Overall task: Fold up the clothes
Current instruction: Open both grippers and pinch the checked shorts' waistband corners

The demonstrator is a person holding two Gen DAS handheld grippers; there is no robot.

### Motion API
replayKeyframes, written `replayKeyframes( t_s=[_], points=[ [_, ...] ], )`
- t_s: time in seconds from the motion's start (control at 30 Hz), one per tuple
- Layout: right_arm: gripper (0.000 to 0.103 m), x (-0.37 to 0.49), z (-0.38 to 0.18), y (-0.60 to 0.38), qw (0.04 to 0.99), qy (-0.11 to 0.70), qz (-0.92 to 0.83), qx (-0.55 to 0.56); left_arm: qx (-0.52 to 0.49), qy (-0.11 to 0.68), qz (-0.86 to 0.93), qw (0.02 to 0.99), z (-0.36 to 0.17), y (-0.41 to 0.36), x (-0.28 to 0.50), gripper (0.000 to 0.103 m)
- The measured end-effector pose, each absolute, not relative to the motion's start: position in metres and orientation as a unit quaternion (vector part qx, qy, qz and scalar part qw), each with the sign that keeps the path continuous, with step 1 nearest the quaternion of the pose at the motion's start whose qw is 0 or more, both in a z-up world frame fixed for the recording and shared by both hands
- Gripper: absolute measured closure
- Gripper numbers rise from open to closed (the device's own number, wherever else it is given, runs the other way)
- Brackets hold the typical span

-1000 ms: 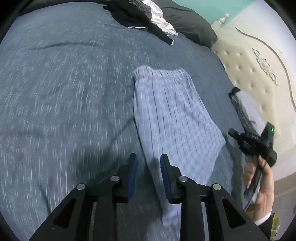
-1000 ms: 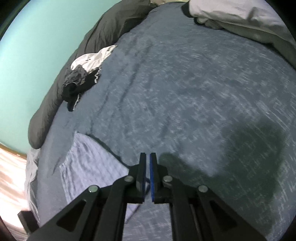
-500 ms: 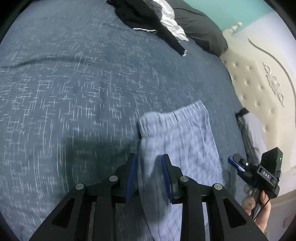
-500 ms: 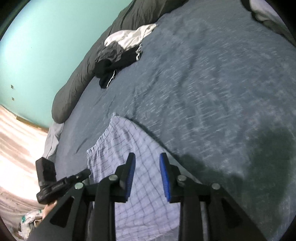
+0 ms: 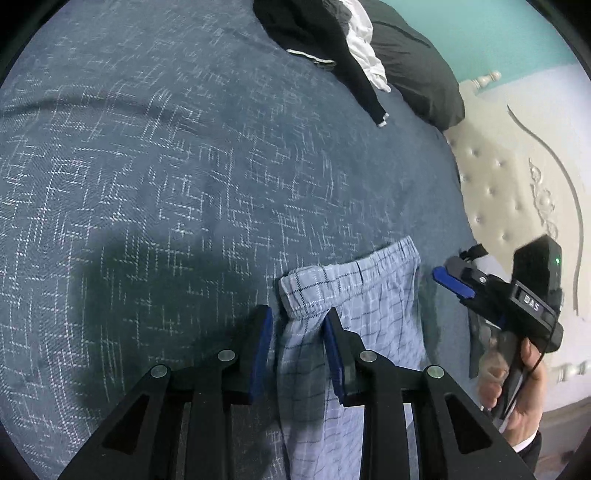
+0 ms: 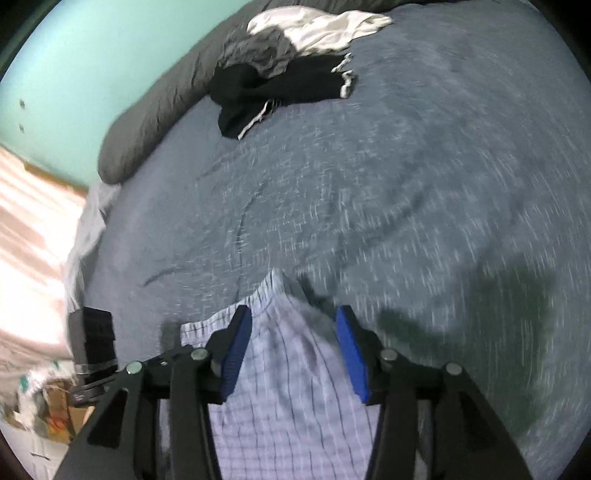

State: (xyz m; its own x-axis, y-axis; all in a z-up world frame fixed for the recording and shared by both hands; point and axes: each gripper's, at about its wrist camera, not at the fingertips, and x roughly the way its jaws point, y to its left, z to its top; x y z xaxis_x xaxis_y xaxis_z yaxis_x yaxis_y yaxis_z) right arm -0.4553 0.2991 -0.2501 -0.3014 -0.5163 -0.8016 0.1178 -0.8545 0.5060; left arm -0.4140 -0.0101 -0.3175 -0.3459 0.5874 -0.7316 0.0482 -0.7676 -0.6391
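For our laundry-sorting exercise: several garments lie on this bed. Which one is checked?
The light blue checked shorts between the grippers' fingers, elastic waistband uppermost. The others, a black garment with white trim and a white garment, are plain and piled far off by the dark pillow.

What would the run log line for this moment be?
light blue checked trousers flat on bed | left claw open over waistband | right claw opening

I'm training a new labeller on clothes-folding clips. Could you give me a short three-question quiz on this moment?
1. True or false: the checked pants lie on a blue bedspread.
2. What lies beside the dark pillow? A) black and white clothes B) shoes C) books
3. Fill in: the left tool straddles the pants' ____ end.
Key: 1 true; 2 A; 3 waistband.
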Motion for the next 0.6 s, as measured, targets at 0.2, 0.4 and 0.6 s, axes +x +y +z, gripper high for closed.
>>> replayKeyframes(
  t_s=[0.2,0.4,0.6],
  points=[
    [0.054,-0.479,-0.266,0.277,0.209,-0.144,-0.77,0.586,-0.541,-0.302,0.765,0.175,-0.315,-0.013,-0.411,0.073],
    [0.054,-0.487,-0.279,0.271,0.215,-0.141,-0.756,0.602,-0.53,-0.309,0.767,0.188,-0.302,-0.014,-0.409,0.062],
    [0.054,-0.491,-0.287,0.264,0.22,-0.128,-0.751,0.61,-0.541,-0.31,0.762,0.176,-0.314,-0.008,-0.424,0.061]
  ],
)
